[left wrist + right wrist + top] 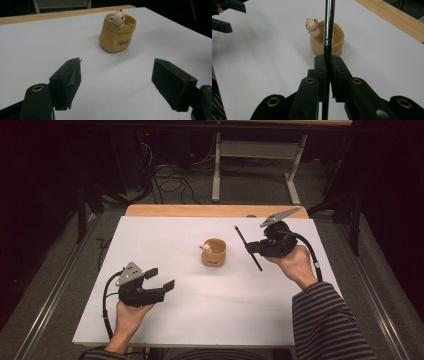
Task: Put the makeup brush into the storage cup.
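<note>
The right tool [327,65] is clamped on a thin black pen [248,248], its jaws pressed together on the shaft partway along; the pen looks light, stiff and smooth, so by my judgement it could swivel or slide in the pads if it knocks against anything; a hold near the middle, as here, keeps it balanced, though a grip nearer the lower end would steer the tip better. It is a slim dark rod with a glossy barrel and a narrow pale band above the jaws; seen from the high view it slants above the white worktop [165,320], right of the tan pen holder [214,253]; in the right gripper view it stands in line with the holder's open mouth. The holder is a small, soft-looking pouch with printed lettering and a pale bear figure [117,18] at its rim; it looks light enough to tip if nudged. The left tool [161,279] rests near the worktop's left, jaws apart, holding nothing.
</note>
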Motion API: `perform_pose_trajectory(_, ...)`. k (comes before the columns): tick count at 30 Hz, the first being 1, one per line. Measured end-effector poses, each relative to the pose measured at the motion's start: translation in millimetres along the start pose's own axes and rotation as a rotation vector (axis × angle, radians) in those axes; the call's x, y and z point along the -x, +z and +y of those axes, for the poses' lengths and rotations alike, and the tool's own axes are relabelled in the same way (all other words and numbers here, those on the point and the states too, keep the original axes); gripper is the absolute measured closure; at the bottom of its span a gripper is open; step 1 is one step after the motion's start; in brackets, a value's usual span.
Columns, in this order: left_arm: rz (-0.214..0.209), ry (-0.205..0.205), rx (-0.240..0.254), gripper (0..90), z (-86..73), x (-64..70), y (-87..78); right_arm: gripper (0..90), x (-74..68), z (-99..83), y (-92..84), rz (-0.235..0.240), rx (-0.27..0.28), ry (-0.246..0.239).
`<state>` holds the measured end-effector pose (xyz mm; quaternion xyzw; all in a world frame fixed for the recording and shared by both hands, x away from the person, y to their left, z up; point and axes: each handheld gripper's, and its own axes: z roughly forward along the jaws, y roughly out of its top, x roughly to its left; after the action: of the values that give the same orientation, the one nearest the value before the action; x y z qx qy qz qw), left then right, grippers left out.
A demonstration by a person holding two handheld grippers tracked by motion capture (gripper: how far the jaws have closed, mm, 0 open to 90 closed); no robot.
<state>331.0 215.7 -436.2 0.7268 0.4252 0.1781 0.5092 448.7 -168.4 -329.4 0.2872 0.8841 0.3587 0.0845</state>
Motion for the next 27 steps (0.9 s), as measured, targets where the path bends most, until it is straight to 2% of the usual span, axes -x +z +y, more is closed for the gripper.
perform_pose_trajectory(8, 0.004, -0.002, -0.008, 24.2, -0.1, -0.5, 0.5, 86.0, -1.9, 7.2, 2.6, -0.008, 0.028, 0.001)
perform_pose_trajectory(14, 0.024, -0.003, -0.032, 24.4, -0.6, -1.2, 1.7, 86.0, -1.9, 10.6, 6.0, -0.012, 0.05, 0.0)
perform_pose_trajectory(27, 0.011, 0.002, -0.041, 24.3, -0.8, 0.0, 3.3, 86.0, 0.0, 16.0, 14.6, -0.015, 0.091, 0.03)
